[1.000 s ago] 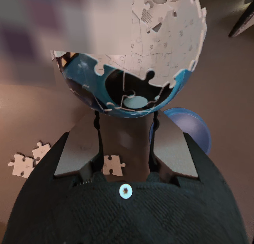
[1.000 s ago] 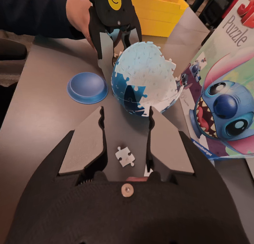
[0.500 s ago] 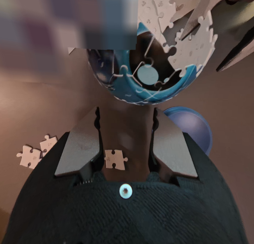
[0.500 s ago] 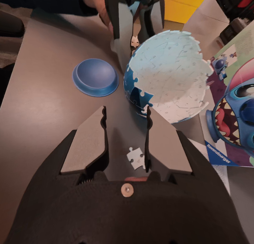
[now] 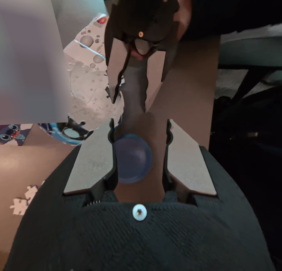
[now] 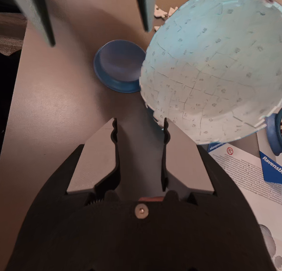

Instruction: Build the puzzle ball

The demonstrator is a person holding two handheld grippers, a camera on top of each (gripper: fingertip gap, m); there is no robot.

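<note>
Both tools stand with their jaws wide apart and nothing between them. The left tool (image 5: pixel 139 123) hangs over the blue domed stand (image 5: pixel 133 159), which shows through its gap on the brown surface (image 5: pixel 30 161). The right tool (image 6: pixel 139 121) has its right fingertip (image 6: pixel 167 123) at the lower rim of the half-built puzzle ball (image 6: pixel 213 68), though contact is hard to judge. The ball lies tilted just ahead and to the right, its pale inner side facing that tool, beside the stand. A blurred patch covers much of the ball in the left wrist view. Loose pieces (image 5: pixel 22 201) lie to the left tool's left. A printed leaflet (image 6: pixel 244 176) sits right of the right tool.
</note>
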